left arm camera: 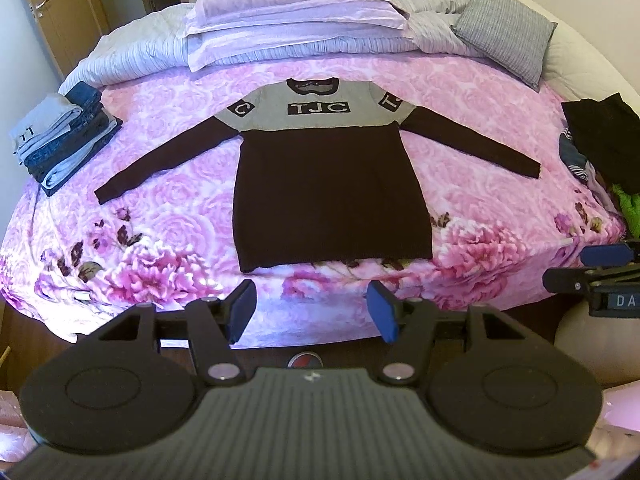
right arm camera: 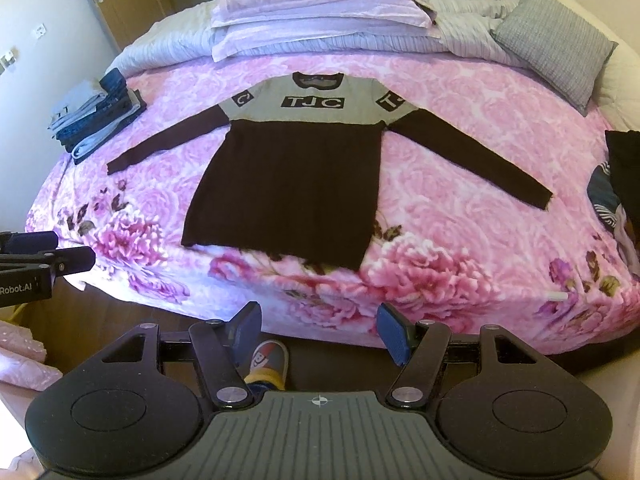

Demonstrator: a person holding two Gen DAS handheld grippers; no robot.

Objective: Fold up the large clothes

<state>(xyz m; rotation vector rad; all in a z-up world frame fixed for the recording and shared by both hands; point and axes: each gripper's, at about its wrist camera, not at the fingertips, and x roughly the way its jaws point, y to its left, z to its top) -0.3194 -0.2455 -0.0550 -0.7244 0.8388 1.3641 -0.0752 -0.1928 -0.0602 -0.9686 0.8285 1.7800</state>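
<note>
A long dark-brown sweater (left arm camera: 332,196) (right arm camera: 288,184) with a grey yoke lettered "TJC" lies flat, front up, on the pink floral bedspread (left arm camera: 168,200) (right arm camera: 460,200). Both sleeves are spread outward, and the hem points toward me. My left gripper (left arm camera: 312,310) hovers open just short of the hem, off the bed's near edge, with nothing between its blue pads. My right gripper (right arm camera: 320,330) is also open and empty, held back from the bed edge below the hem's right corner. Each gripper shows at the side of the other's view.
A stack of folded jeans and clothes (left arm camera: 64,136) (right arm camera: 96,116) sits at the bed's left edge. A heap of unfolded clothes (left arm camera: 600,148) (right arm camera: 620,184) lies at the right edge. Pillows (left arm camera: 296,12) and a grey cushion (left arm camera: 504,32) fill the far end. A slippered foot (right arm camera: 268,364) stands below.
</note>
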